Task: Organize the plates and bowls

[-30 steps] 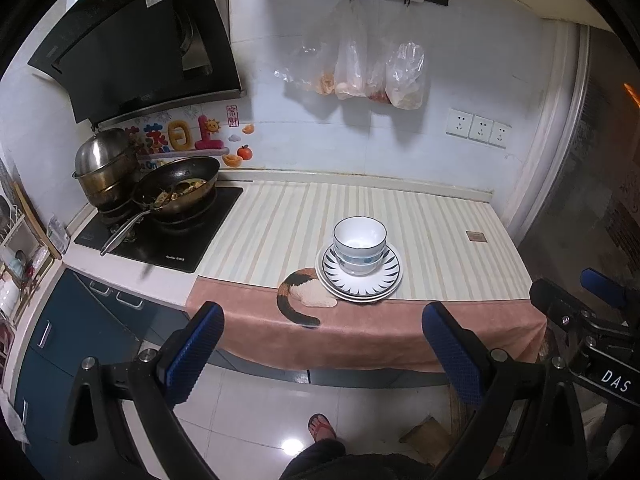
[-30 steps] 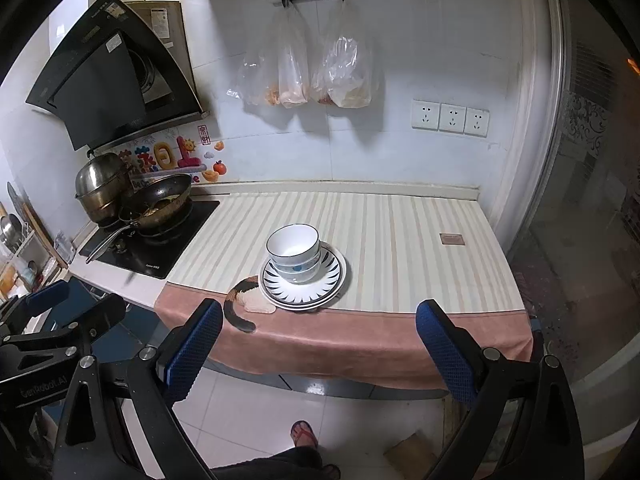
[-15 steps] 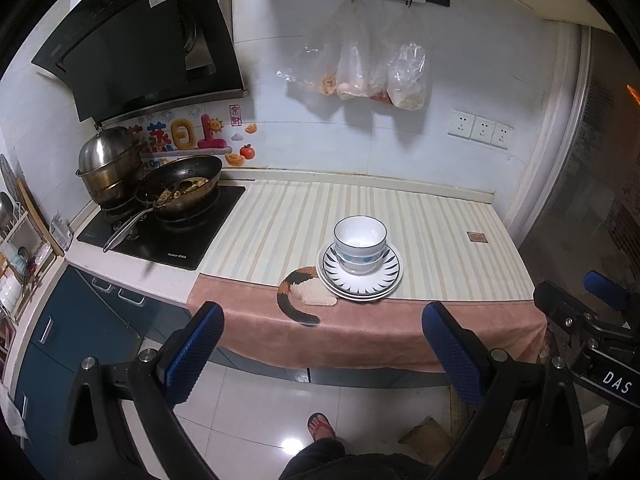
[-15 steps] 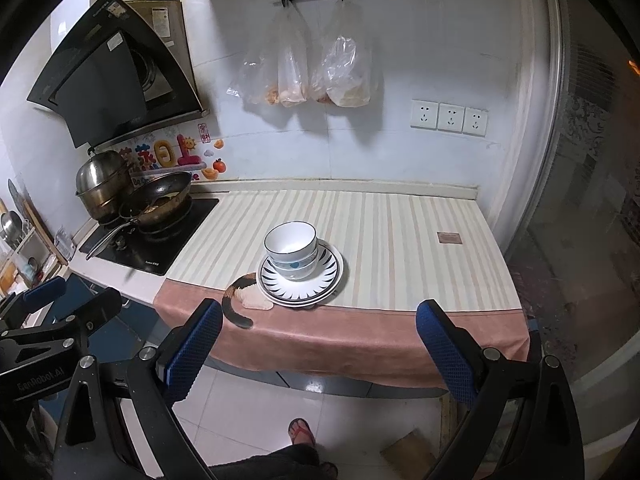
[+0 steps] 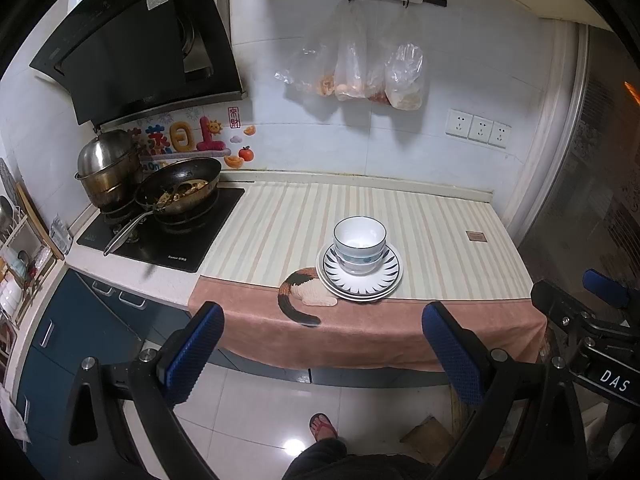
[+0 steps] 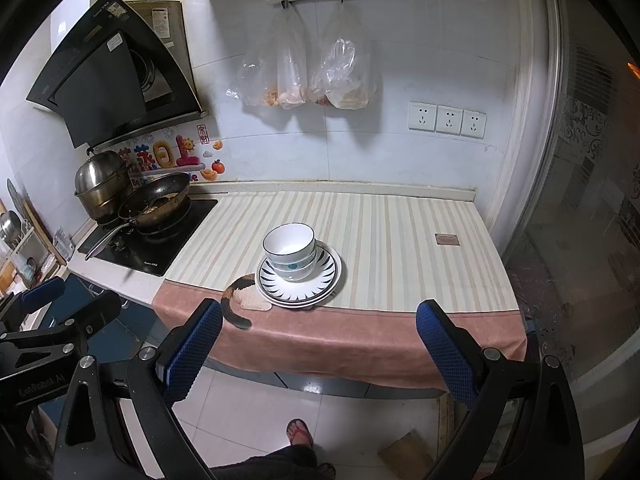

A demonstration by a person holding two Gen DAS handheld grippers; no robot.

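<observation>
White bowls [image 5: 359, 246] with blue rims sit nested on stacked white plates [image 5: 390, 276] with a dark ray pattern, near the front of the striped counter cloth [image 5: 280, 232]. The same stack of bowls [image 6: 290, 249] on plates [image 6: 328, 276] shows in the right wrist view. My left gripper [image 5: 322, 350] is open and empty, held back from the counter above the floor. My right gripper [image 6: 318, 344] is open and empty, also back from the counter. Each gripper shows at the edge of the other's view.
A cat picture [image 5: 302, 294] on the cloth lies left of the plates. A frying pan [image 5: 180, 192] with food and a steel pot [image 5: 106, 168] stand on the hob at left. Plastic bags [image 5: 360, 76] hang on the wall. A sandalled foot [image 5: 322, 426] is on the tiled floor.
Both views have shifted slightly; the grippers stay open and back from the counter. The bowls and plates have not moved.
</observation>
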